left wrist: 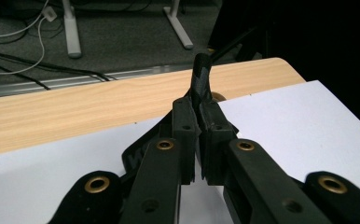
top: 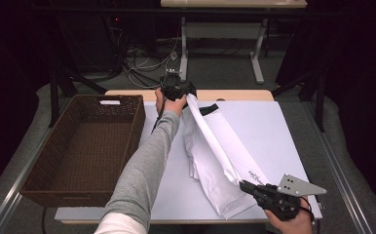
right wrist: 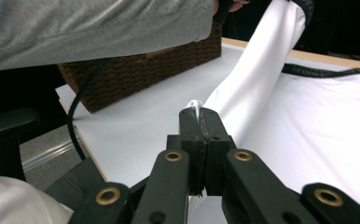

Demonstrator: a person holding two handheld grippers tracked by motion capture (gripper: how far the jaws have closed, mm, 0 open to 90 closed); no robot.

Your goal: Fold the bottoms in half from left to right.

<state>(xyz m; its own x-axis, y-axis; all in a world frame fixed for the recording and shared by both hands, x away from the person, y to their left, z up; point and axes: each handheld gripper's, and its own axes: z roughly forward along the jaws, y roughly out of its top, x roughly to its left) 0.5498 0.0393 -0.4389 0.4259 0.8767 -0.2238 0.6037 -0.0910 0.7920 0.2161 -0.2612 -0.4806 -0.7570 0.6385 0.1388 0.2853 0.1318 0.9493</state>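
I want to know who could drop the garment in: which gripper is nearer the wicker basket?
Left. The left gripper is just beyond the wicker basket's far right corner; the right gripper is across the table, near its front right corner.

White fabric garment with black trim (top: 215, 146) is lying crumpled on the white tabletop, one fold hanging stretched taut diagonally above it.

The shirt (top: 215, 161) is plain white with a black collar band (top: 208, 109) and small dark lettering near one edge. It lies on a white sheet (top: 269, 126) over a pale wood-grain desk (top: 235, 95), beside a dark brown woven wicker basket (top: 79, 146). Both claws, left (top: 188, 93) and right (top: 244, 185), are matt black with brass-coloured rivets; the person's sleeve (top: 147, 165) is grey.
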